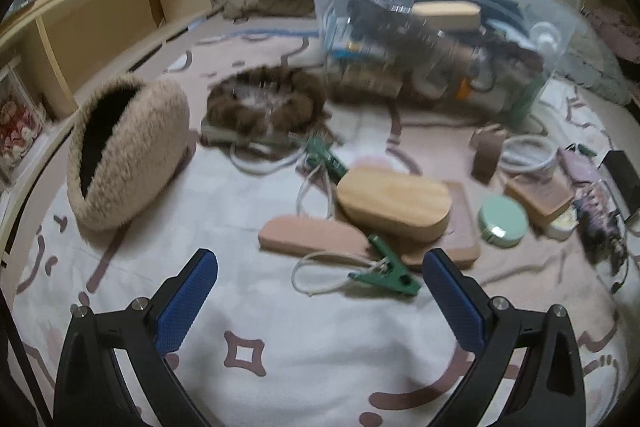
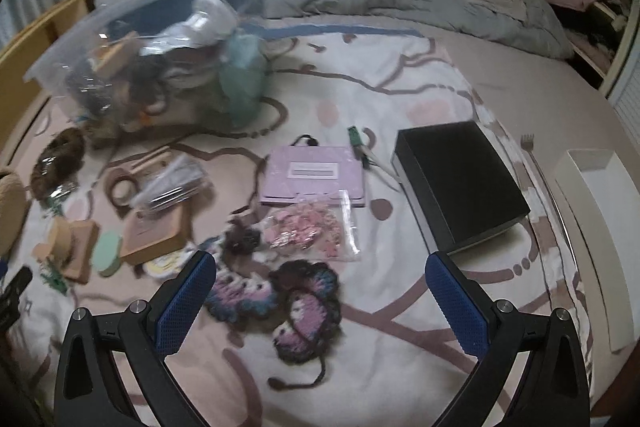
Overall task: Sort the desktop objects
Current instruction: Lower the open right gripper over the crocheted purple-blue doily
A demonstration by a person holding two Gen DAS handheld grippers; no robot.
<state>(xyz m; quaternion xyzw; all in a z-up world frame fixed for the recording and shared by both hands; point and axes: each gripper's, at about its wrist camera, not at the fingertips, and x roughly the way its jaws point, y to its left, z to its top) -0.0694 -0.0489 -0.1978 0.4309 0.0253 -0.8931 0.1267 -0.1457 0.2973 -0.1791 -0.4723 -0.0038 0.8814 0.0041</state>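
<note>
The left gripper hangs above the patterned bedspread with its blue-padded fingers spread wide and nothing between them. Just ahead of it, slightly toward its right finger, lies a green clip on a white cord loop; the clip's long axis runs diagonally, from upper left down toward that right finger. Beyond the clip sit a pinkish flat wooden piece and, resting partly on a tray, an oval wooden box. Farther out from the clip, to its left, stands a fluffy beige hat, and behind everything the clear storage bin, already holding many items.

The right gripper is likewise spread apart and empty. Directly ahead, between its fingers, lies a crocheted purple butterfly piece, with a clear bag of pink bits and a lilac pouch past it. A black box sits right of the butterfly.

The clip is likely the nearest thing for the left hand; the grasp would turn on squaring the fingers across that diagonal axis. The butterfly falls to the right hand, which is nearer it.
</note>
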